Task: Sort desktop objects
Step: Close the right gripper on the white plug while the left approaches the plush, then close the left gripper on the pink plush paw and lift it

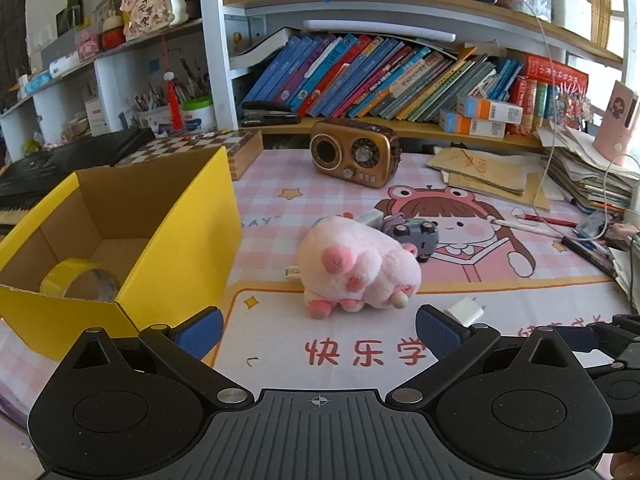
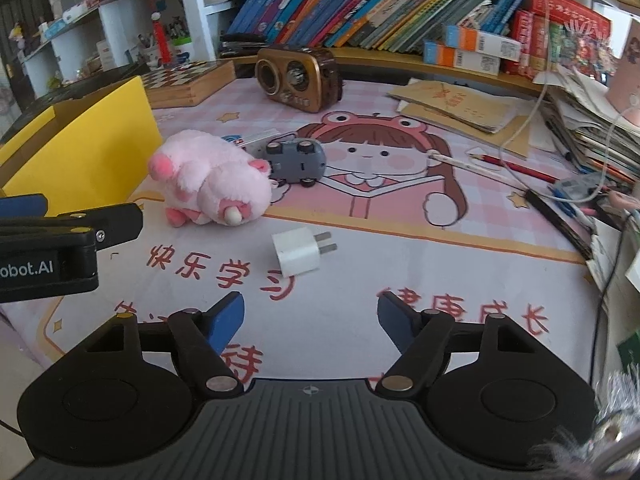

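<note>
A pink plush paw (image 1: 358, 270) lies on the cartoon desk mat (image 1: 500, 312), just beyond my open, empty left gripper (image 1: 318, 330). It also shows in the right wrist view (image 2: 212, 178). A grey toy car (image 1: 416, 232) lies upside down behind it, seen too in the right wrist view (image 2: 296, 160). A white plug adapter (image 2: 300, 252) lies in front of my open, empty right gripper (image 2: 310, 320), and shows in the left wrist view (image 1: 466, 310). A yellow cardboard box (image 1: 192, 232) at the left holds a roll of yellow tape (image 1: 78, 282).
A brown retro radio (image 1: 354, 154) and a chessboard box (image 1: 200, 148) stand at the back. Paper stacks (image 2: 580, 120), pencils (image 2: 516, 166) and cables crowd the right side. Bookshelves rise behind. The left gripper's body (image 2: 60, 240) shows at the left of the right wrist view.
</note>
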`<action>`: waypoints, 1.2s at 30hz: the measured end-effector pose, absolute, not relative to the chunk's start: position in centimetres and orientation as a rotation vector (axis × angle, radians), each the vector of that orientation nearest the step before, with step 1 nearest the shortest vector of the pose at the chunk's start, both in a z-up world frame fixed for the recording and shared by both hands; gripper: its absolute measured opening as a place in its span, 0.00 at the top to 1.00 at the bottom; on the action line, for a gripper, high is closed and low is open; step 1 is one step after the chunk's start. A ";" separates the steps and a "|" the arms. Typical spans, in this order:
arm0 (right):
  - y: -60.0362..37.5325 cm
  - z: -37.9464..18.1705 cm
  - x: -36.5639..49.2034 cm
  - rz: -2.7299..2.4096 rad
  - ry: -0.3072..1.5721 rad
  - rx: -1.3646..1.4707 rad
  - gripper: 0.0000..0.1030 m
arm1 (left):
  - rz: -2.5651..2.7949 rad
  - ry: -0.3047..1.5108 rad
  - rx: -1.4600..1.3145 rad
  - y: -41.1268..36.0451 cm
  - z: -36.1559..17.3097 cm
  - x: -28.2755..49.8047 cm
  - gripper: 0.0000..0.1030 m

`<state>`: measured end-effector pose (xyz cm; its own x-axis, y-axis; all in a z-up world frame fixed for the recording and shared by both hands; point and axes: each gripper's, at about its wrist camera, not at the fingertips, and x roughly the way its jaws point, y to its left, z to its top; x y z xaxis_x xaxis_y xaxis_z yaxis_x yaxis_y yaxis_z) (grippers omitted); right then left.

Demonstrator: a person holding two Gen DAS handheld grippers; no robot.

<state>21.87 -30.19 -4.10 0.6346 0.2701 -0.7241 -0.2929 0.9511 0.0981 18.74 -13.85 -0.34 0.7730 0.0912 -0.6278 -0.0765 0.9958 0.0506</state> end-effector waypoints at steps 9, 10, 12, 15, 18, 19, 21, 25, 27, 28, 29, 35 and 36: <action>-28.7 -5.1 23.7 0.371 0.820 -0.069 0.36 | 0.118 0.695 0.038 -13.4 -0.5 19.6 0.00; -28.7 -5.2 23.9 0.365 0.817 -0.070 0.37 | 0.122 0.695 0.039 -13.3 -0.5 19.7 0.00; -28.7 -5.5 24.7 0.350 0.815 -0.068 0.37 | 0.127 0.695 0.038 -13.2 -0.5 19.9 0.00; -28.6 -6.0 25.9 0.348 0.808 -0.077 0.37 | 0.132 0.697 0.040 -13.1 -0.5 20.2 0.00; -28.6 -6.3 27.0 0.366 0.807 -0.095 0.41 | 0.129 0.697 0.045 -13.2 -0.5 20.5 0.00; -28.6 -6.4 27.2 0.375 0.812 -0.100 0.42 | 0.127 0.697 0.047 -13.3 -0.5 20.6 0.00; -28.6 -6.7 27.5 0.388 0.816 -0.111 0.47 | 0.122 0.699 0.048 -13.3 -0.6 20.8 0.00; -28.4 -6.9 27.2 0.414 0.784 -0.157 0.60 | 0.109 0.712 0.045 -13.6 -0.9 21.3 0.00; -28.5 -6.7 26.7 0.414 0.772 -0.175 0.61 | 0.102 0.717 0.037 -13.7 -1.1 21.7 0.00; -28.7 -6.6 26.5 0.405 0.766 -0.179 0.61 | 0.098 0.718 0.034 -13.8 -1.1 22.0 0.00; -28.9 -6.5 26.3 0.397 0.765 -0.183 0.61 | 0.094 0.719 0.033 -13.9 -1.2 22.2 0.00; -30.6 -5.1 25.1 0.356 0.771 -0.167 0.61 | 0.053 0.761 0.011 -14.5 -2.7 25.5 0.00; -30.8 -4.9 24.9 0.351 0.773 -0.160 0.61 | 0.048 0.773 0.012 -14.7 -3.1 26.0 0.00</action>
<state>24.91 -30.83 -4.88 0.6614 0.2512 -0.7067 -0.3671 0.9301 -0.0130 26.03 -14.67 -3.12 0.7151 0.0481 -0.6974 -0.0394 0.9988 0.0285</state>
